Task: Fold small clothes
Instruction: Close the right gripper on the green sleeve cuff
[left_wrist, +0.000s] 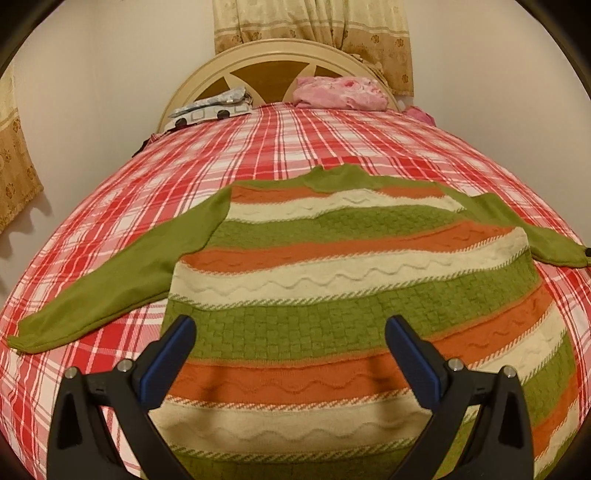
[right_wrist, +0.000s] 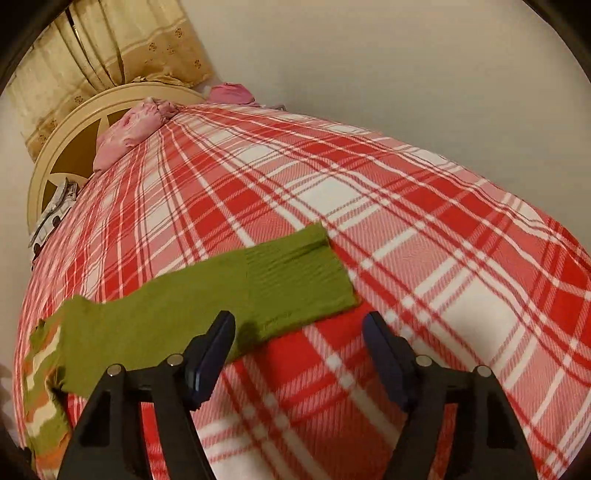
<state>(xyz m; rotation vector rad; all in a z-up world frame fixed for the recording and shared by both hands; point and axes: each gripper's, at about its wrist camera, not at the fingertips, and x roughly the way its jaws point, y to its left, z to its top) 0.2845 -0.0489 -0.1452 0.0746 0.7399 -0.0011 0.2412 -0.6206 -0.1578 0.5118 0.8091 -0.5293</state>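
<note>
We have the striped knit sweater (left_wrist: 332, 295) spread flat on the bed's red plaid cover (left_wrist: 258, 147), hem toward us and neckline toward the headboard (left_wrist: 273, 62), both green sleeves stretched outward. Our left gripper (left_wrist: 290, 354) hangs over the lower body panel near the hem, jaws spread wide and holding nothing. Our right gripper (right_wrist: 299, 354) is likewise wide and empty, and it sits just short of the right sleeve (right_wrist: 207, 299), whose ribbed cuff (right_wrist: 303, 273) lies ahead and slightly left of the gap between the fingers. That sleeve's long axis runs across the right wrist view, from the sweater body at lower left up to the cuff at centre, so the cuff end is what faces this gripper. We judge the right hand much the nearer to it, and a sleeve-in fold would carry the cuff leftward over the striped body. The left sleeve (left_wrist: 110, 273) lies well off to the left gripper's left.
</note>
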